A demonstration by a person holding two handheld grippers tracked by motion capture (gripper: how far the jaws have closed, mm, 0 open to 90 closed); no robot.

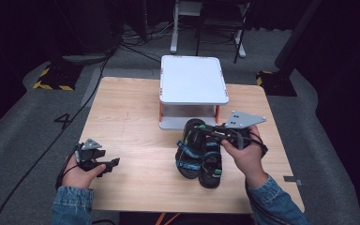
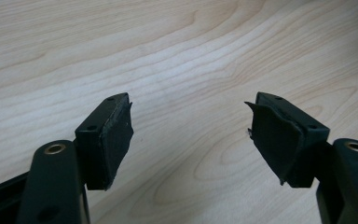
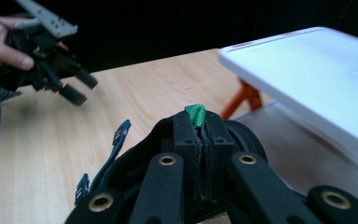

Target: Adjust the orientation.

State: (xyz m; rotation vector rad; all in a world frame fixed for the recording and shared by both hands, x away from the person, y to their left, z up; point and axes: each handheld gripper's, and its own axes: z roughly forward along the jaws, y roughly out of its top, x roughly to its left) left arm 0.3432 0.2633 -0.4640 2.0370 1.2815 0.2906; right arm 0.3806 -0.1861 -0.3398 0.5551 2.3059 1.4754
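On the wooden table (image 1: 136, 117) a pair of black sandals (image 1: 199, 154) with blue and green straps is seen right of centre, side by side and touching, just in front of a white two-level shelf stand (image 1: 193, 79) with orange legs; the stand is set at the far middle of the table; the right gripper (image 1: 214, 132) is held by the right hand (image 1: 244, 152) over the heel end of the sandals, its grey plate (image 1: 244, 119) tilted above; in the right gripper view the jaws are seen pressed together on a green heel loop (image 3: 196, 115), with the black sandal body below and a blue strap (image 3: 116, 140) hanging to the side; the stand's white top (image 3: 317, 74) and an orange leg (image 3: 242, 95) are close behind the pinched loop; the left gripper (image 1: 113, 163) is held low by the left hand (image 1: 82, 173) near the front left of the table, well apart from the sandals; in the left gripper view its jaws are spread wide over bare wood (image 2: 177, 60) with nothing between the pads (image 2: 116, 140); denim sleeves (image 1: 72, 204) are seen at the bottom edge; beyond the table grey floor, black cables (image 1: 75, 117), yellow-black hazard tape (image 1: 51, 79) and white frame legs (image 1: 176, 28) are visible.
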